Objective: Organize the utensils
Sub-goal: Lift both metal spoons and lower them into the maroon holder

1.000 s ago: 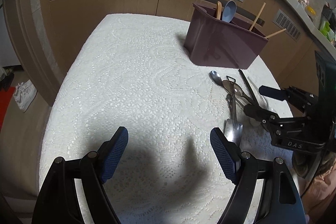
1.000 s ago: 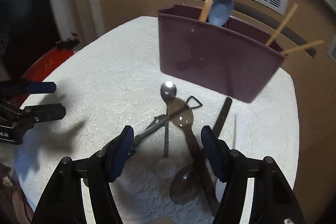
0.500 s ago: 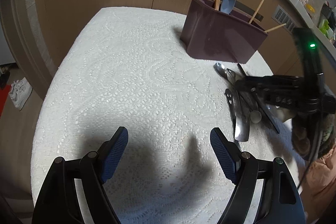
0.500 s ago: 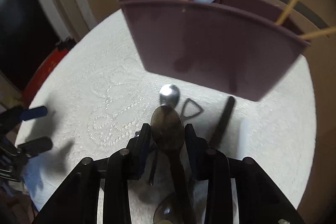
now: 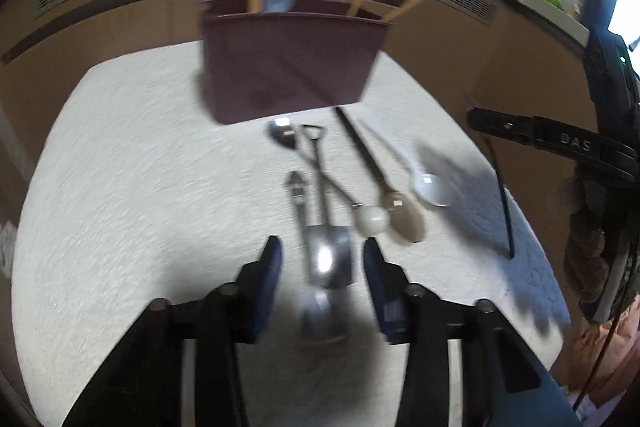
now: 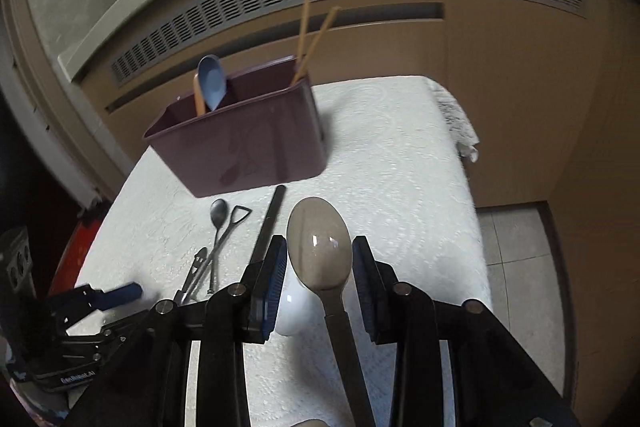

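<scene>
A grey-brown spoon (image 6: 320,247) stood lifted, bowl forward. Metal spoons (image 5: 328,259) lay crossed before the maroon holder (image 6: 248,143), which kept a blue spoon (image 6: 212,81) and chopsticks (image 6: 308,35).

White lace tablecloth (image 5: 132,187), vented cabinets (image 6: 500,67)

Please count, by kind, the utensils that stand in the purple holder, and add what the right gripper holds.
Chopsticks: 2
Blue spoon: 1
Wooden handle, head hidden: 1
Grey-brown spoon in the right gripper: 1
Total: 5, of which 4 stand in the purple holder
</scene>
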